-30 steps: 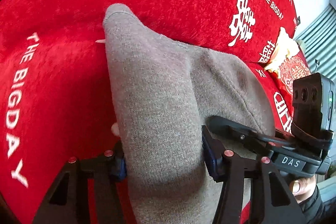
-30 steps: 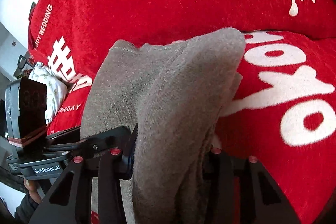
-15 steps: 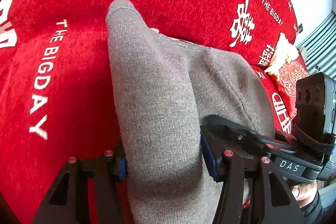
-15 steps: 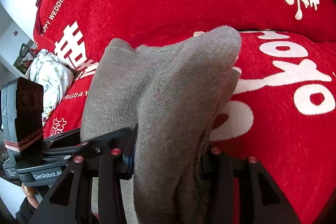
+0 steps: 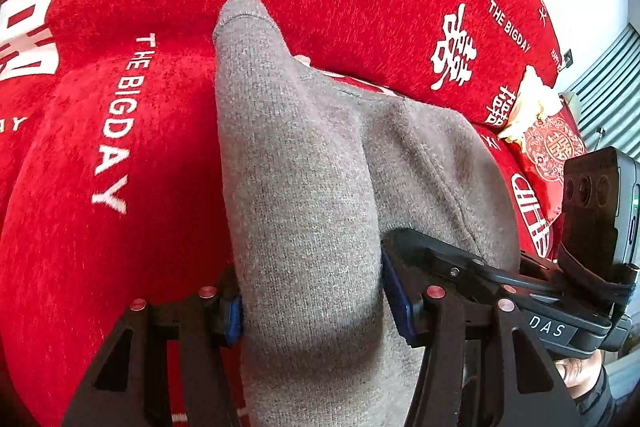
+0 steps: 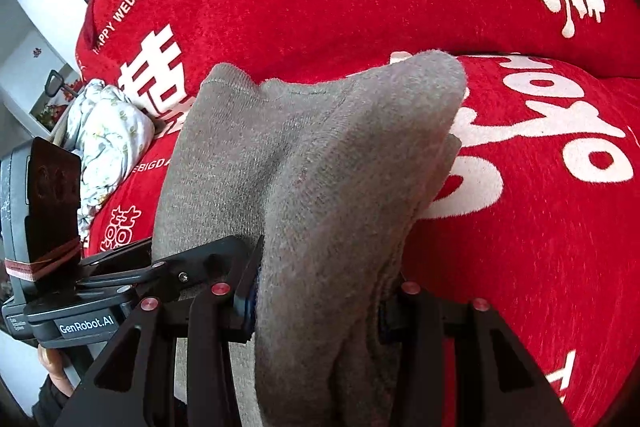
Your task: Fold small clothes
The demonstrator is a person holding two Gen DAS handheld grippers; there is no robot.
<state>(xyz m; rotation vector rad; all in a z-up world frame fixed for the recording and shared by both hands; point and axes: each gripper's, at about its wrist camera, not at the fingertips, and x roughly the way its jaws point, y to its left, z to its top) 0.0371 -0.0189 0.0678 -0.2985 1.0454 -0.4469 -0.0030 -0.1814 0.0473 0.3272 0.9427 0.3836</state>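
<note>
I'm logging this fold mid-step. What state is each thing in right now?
left tool: shut on the grey garment, cloth bunched between its fingers.
right tool: shut on the grey garment, gripping several layers.
grey garment: held by both tools, draped and creased over the red cover, not flat.
red cover: spread out, white lettering showing.
floral cloth: crumpled in a heap, away from both tools.
</note>
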